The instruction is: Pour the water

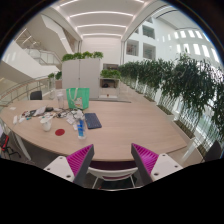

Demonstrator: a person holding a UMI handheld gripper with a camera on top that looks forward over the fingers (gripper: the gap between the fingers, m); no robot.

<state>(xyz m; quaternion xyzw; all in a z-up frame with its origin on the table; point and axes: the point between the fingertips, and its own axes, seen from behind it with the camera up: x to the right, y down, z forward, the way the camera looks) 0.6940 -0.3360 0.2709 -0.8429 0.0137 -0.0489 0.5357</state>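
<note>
Gripper view: the gripper (113,160) hangs wide open above a chair back, holding nothing. Beyond it spreads the wooden tabletop (125,122). On the tabletop's far left, a blue-capped water bottle (80,127) stands beside a dark notebook (93,120), before a green container (79,97).

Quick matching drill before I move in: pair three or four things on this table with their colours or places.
Things:
1. bottle
2. bag
3. laptop
4. gripper

Descriptions:
A. green, standing at the table's far side
B. open, nothing between its fingers
C. dark and flat, right of the bottle
D. blue, upright on the table

Pairs: 1-D, 2-A, 3-C, 4-B
</note>
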